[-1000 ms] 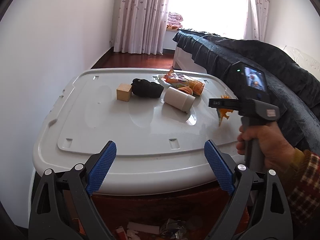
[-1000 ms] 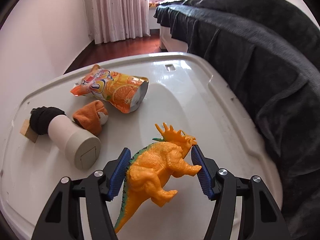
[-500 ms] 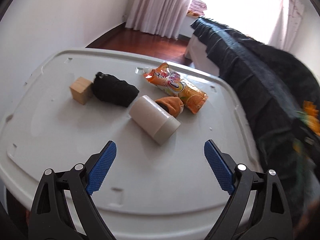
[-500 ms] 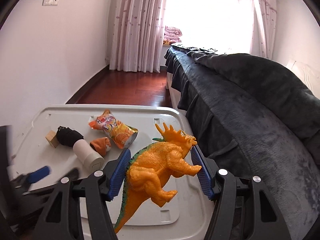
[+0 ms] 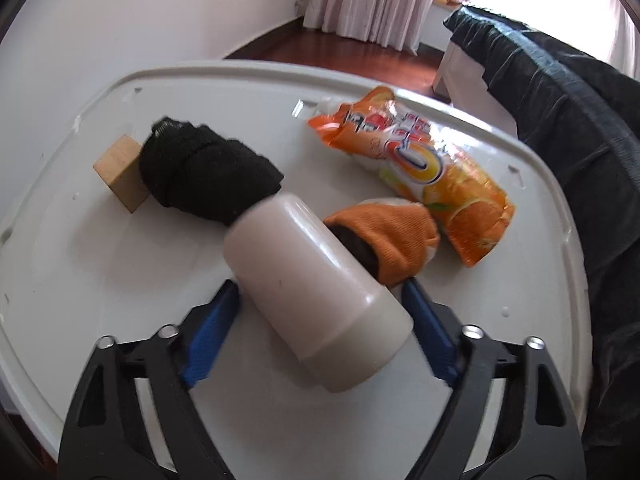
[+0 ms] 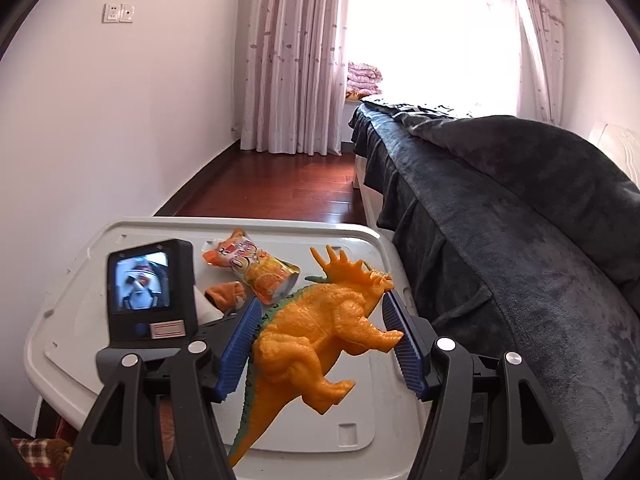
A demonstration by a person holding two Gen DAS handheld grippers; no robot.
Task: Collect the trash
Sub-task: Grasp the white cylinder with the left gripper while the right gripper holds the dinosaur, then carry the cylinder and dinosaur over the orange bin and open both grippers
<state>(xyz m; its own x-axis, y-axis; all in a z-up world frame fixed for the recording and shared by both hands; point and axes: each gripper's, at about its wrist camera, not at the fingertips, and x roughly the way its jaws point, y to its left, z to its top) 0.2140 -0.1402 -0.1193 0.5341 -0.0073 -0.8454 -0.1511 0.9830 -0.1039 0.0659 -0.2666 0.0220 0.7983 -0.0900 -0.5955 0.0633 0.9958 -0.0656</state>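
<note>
Trash sorting splits the work: the left gripper (image 5: 320,320), its jaws closing around the white bottle (image 5: 316,296) lying sideways on the worktop (image 5: 100,272), claims likely rubbish, while the right gripper (image 6: 320,340) clamps the orange dinosaur (image 6: 324,332) aloft, clear of it.

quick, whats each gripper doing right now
Left gripper: jaws closing around the lying white plastic bottle, grip not yet clear.
Right gripper: shut on the orange plastic toy dinosaur.
</note>
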